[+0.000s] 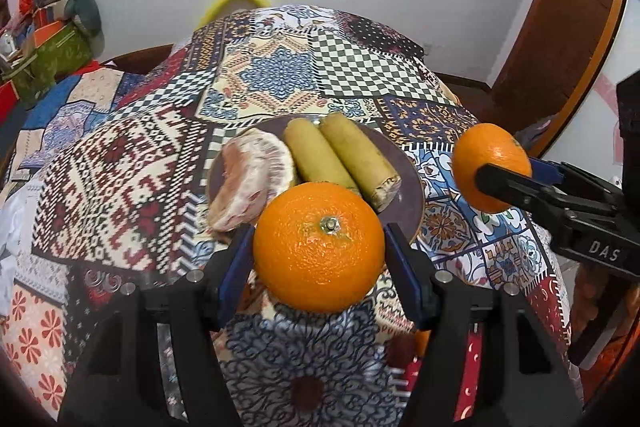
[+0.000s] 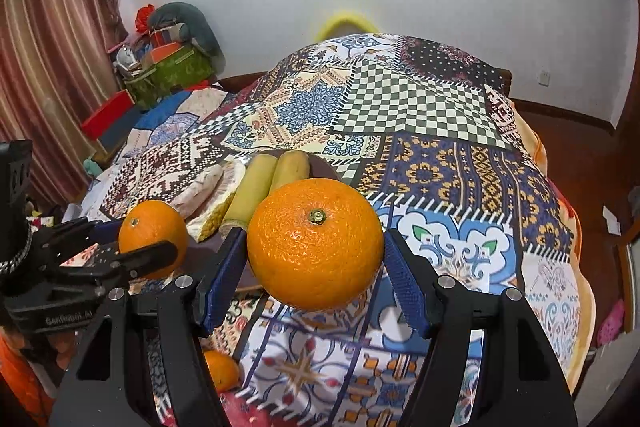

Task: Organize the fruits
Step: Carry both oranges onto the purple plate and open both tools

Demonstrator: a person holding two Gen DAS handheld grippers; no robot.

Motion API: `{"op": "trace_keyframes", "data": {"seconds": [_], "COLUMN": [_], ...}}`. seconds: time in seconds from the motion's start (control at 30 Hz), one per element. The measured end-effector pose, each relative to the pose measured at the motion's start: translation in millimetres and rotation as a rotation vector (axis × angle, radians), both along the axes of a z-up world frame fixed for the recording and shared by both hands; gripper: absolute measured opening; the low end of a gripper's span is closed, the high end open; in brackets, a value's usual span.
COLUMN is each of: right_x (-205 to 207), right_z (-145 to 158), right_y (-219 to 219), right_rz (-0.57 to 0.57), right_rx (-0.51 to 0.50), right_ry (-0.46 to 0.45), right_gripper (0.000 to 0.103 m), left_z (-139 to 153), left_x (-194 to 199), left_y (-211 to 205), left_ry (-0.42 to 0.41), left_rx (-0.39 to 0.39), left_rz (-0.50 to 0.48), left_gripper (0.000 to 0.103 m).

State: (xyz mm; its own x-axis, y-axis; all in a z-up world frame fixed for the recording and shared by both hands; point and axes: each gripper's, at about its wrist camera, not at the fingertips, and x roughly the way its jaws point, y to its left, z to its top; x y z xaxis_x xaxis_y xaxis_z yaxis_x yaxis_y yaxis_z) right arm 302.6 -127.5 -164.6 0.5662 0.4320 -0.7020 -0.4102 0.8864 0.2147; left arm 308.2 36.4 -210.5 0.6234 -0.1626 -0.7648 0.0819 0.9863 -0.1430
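Both tongs, left (image 1: 319, 247) and right (image 2: 316, 247), clamping an orange each; lower gently onto plate (image 1: 412, 187), clear of bananas (image 1: 340, 155).

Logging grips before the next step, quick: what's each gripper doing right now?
Left gripper: closed on an orange, lifted off the cloth.
Right gripper: closed on another orange, also lifted.

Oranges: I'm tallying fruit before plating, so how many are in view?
3. One orange in the left gripper, one in the right gripper, one lying on the cloth below. More may be hidden.
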Motion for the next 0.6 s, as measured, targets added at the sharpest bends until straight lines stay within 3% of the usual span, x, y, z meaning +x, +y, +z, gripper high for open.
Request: {"op": "trace_keyframes", "data": {"seconds": [0.6], "right_x": [44.8], "right_z": [-30.4], "right_y": [26.0], "right_rz": [0.039], "right_rx": [-0.041], "right_ry": [0.037], "right_gripper": [0.066], "left_z": [-20.4], "left_x": [36.7], "left_y": [2.7], "left_ry": [0.016], "left_rx": [-0.002], "left_rz": [0.012], "left_gripper": [0.064]}}
